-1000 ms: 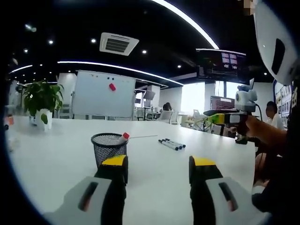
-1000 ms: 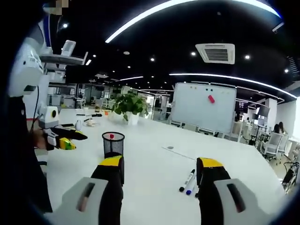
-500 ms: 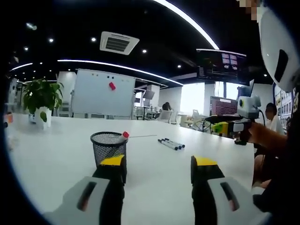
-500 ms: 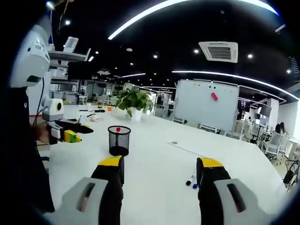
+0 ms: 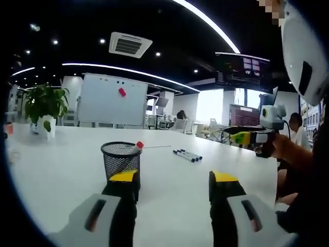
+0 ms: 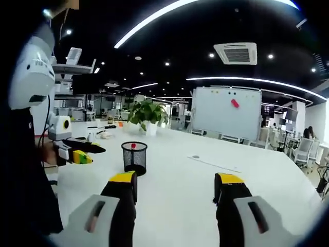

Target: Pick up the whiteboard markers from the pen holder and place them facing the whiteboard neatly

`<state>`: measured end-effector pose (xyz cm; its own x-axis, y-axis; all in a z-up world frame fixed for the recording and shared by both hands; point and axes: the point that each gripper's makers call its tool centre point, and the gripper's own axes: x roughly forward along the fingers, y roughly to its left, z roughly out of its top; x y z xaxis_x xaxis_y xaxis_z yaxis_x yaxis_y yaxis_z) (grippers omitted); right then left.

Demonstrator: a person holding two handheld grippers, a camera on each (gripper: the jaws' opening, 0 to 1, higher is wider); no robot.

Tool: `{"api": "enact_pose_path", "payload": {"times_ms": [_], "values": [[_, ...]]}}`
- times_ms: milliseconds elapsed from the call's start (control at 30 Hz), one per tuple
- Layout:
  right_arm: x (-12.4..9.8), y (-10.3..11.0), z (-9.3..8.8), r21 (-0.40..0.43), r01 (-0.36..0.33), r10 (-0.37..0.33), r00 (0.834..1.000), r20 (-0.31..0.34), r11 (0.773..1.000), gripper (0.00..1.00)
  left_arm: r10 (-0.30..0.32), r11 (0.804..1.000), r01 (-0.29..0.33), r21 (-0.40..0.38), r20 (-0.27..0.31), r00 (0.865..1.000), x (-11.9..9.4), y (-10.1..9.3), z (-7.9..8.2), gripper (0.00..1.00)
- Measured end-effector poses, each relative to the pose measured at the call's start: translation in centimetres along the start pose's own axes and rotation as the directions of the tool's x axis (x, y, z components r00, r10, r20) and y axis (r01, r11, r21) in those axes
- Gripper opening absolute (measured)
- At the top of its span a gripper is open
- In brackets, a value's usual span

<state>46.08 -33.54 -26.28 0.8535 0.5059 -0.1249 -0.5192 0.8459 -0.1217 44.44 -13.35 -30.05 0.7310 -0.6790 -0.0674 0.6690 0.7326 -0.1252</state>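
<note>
Markers [image 5: 187,155] already lie ahead-right of the spread, empty left claw [image 5: 174,186]; a red-capped one [image 5: 136,146] remains in the pen holder [image 5: 121,160] before it. Right claw [image 6: 176,188], spread too, has swung away from them toward the holder, suggesting another pickup.

Low views toward shared pen holder [image 5: 121,159]

Open-plan office with a dark ceiling [image 5: 169,36], recessed spotlights, curved light strips [image 6: 154,18] and a ceiling air vent [image 5: 130,45]. A potted plant [image 5: 45,105] stands at the far left. Bright windows [image 5: 212,106] lie far right.
</note>
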Motion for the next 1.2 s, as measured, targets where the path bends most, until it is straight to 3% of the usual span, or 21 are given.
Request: {"api": "enact_pose_path", "payload": {"times_ms": [333,567,1000,1200], "values": [[0.6,-0.8,1.2,-0.031,0.005,-0.005,1.000,-0.003,0.999,0.65,-0.013,1.000,0.013,-0.014,-0.011,1.000,0.0,-0.2,-0.3,0.54],[1.4,-0.4,1.8,-0.013,-0.036,0.036,0.999,0.011,0.999,0.69,-0.010,0.999,0.010,-0.033,-0.007,1.000,0.1,-0.3,-0.4,0.54],[2.1,-1.7,2.5,-0.014,-0.011,0.011,0.999,0.031,1.000,0.68,0.009,0.999,-0.009,-0.040,-0.010,1.000,-0.1,0.4,-0.5,0.55],[2.7,-1.0,2.5,-0.050,-0.045,0.046,0.999,0.018,0.998,0.67,0.013,0.998,-0.014,-0.061,-0.004,1.000,0.0,0.4,-0.6,0.55]]}}
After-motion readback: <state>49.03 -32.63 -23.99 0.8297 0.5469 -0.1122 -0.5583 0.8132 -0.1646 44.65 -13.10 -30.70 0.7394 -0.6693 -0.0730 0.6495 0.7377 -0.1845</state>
